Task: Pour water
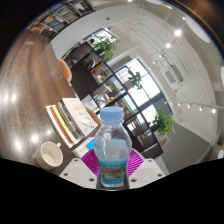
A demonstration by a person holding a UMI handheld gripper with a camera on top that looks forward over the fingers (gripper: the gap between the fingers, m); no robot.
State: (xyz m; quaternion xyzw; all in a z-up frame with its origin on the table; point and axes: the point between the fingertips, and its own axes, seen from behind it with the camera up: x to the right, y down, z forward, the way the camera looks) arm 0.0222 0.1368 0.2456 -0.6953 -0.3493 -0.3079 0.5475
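Observation:
A clear plastic water bottle (pixel 111 148) with a blue cap and a blue-green label stands upright between my gripper's (pixel 111 166) two fingers. The magenta pads (pixel 92 162) press on both its sides, so the gripper is shut on it. The view is tilted, and the bottle is held up above the table. A white cup (pixel 48 155) with a dark inside sits on the wooden table (pixel 35 90), beside and a little beyond my left finger.
A stack of books or magazines (pixel 78 115) lies on the table beyond the cup. Dark shelving with potted plants (pixel 135 78) and large windows fill the room behind the bottle.

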